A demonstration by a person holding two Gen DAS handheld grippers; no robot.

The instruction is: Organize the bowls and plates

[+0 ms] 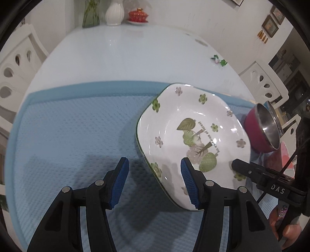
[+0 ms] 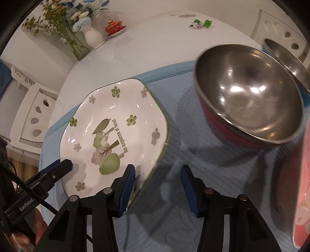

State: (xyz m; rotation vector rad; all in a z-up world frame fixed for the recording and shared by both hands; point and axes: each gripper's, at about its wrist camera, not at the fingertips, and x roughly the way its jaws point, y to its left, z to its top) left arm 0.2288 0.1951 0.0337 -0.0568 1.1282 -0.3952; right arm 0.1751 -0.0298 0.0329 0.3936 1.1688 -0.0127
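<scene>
A white squarish plate (image 1: pixel 193 116) (image 2: pixel 116 108) with green leaf and flower prints lies on the blue mat (image 1: pixel 67 135) (image 2: pixel 174 213). My left gripper (image 1: pixel 154 164) is open and straddles the plate's left rim, one pad over the plate and one over the mat. My right gripper (image 2: pixel 158 171) is open and straddles the opposite rim the same way. Neither pair of pads presses the plate. A finger (image 1: pixel 244 167) of the right gripper reaches over the plate in the left wrist view. A steel bowl with a red outside (image 2: pixel 248 93) (image 1: pixel 263 131) stands just right of the plate.
A second steel bowl (image 2: pixel 284 56) sits behind the red one, and a pink dish (image 2: pixel 302 174) is at the right edge. At the table's far end stand a white vase (image 1: pixel 114 13), a glass vase (image 1: pixel 90 15) and a red lidded cup (image 1: pixel 138 15). White chairs (image 1: pixel 15 64) flank the table.
</scene>
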